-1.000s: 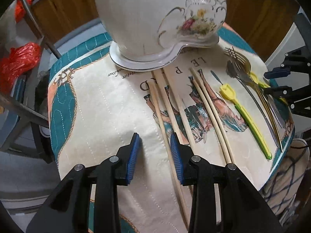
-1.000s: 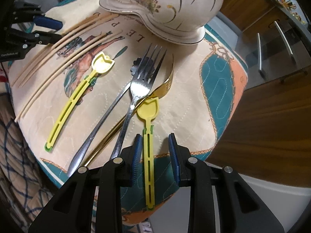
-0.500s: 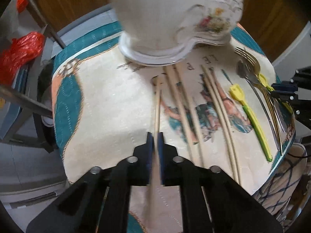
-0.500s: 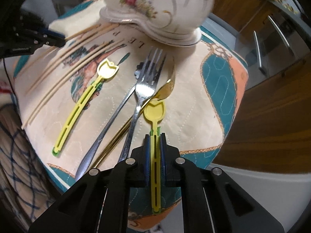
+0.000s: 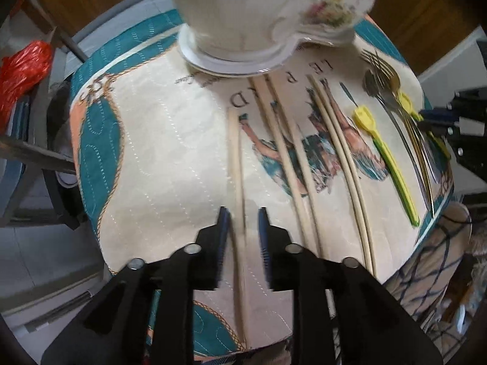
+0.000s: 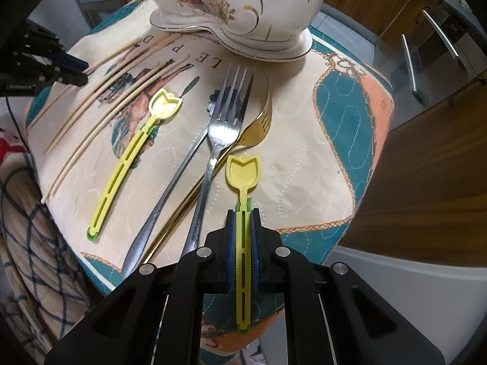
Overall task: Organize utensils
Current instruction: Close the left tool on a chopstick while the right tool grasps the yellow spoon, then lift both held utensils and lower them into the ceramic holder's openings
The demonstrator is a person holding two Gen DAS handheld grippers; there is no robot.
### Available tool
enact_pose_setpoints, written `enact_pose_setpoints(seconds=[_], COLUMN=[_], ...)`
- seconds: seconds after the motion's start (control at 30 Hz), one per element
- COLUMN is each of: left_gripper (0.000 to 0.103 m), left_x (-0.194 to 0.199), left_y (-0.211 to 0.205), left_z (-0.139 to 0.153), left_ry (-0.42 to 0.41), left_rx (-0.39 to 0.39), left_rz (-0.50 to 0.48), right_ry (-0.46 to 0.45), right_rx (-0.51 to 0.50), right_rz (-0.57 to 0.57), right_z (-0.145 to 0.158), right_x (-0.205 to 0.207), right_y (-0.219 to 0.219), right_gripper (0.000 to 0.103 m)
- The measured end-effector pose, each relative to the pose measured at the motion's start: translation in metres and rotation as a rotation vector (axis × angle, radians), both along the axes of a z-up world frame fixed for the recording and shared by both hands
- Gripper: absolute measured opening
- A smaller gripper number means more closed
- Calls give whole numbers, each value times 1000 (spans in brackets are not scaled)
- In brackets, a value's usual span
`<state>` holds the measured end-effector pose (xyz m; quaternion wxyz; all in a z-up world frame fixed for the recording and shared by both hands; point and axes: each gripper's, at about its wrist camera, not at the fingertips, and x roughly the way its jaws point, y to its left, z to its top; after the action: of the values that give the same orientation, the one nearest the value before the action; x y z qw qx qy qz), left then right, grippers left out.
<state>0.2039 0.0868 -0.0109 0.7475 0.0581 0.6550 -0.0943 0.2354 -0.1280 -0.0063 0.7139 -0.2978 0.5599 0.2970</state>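
Observation:
My left gripper points down at the quilted cloth; its jaws are opening and a wooden chopstick lies between them, free of both pads. Further chopsticks lie to its right, then a yellow spoon and forks. My right gripper is shut on the handle of a second yellow tulip-shaped spoon. Left of it lie a silver fork, a gold fork and the other yellow spoon.
A large flowered porcelain vessel stands on its saucer at the far side of the round table. The cloth's edge drops off just under my right gripper. A red bag and metal chair legs are off to the left.
The left gripper closed on the leftmost chopstick, swung it straight, and has now opened off it. The right gripper closed on the yellow spoon's handle and stays closed.

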Motion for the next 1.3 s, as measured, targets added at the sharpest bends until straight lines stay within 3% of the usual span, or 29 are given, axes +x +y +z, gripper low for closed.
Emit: enact_pose_setpoints(seconds=[0.07,0.17,0.2,0.33,0.57,0.73,0.87,1.0,1.1,1.3], left_gripper=[56,60,58,6,5,5,5,5,5,5], left_x=[-2,-7,-7,-8,-22,-47,-72,-76,-74,-64], left_y=[-10,-26,-26,-5,27,57,73,60,49,31], left_z=[-3,-7,-6,-2,-2,24,62,85,95,118], left_ry=[15,-3,-10,-56,-137,-302,-534,-702,-810,-1032], left_rx=[3,49,46,42,-80,-197,-340,-424,-439,-452], left_rz=[-44,-91,-84,-16,47,112,160,199,222,268], right_ry=[-7,-21,-22,-29,-50,-79,-115,-147,-183,-290], right_rx=[-4,20,36,87,217,360,524,669,783,913], right_rz=[3,-2,-10,-33,-61,-81,-120,-158,-196,-239], right_z=[1,2,2,6,25,46,64,71,76,91], right_x=[1,-2,-1,-1,-1,-3,1,7,16,28], right_y=[3,-2,-5,-18,-33,-42,-51,-54,-55,-47], right_gripper=[11,10,10,10,10,10,10,10,10,10])
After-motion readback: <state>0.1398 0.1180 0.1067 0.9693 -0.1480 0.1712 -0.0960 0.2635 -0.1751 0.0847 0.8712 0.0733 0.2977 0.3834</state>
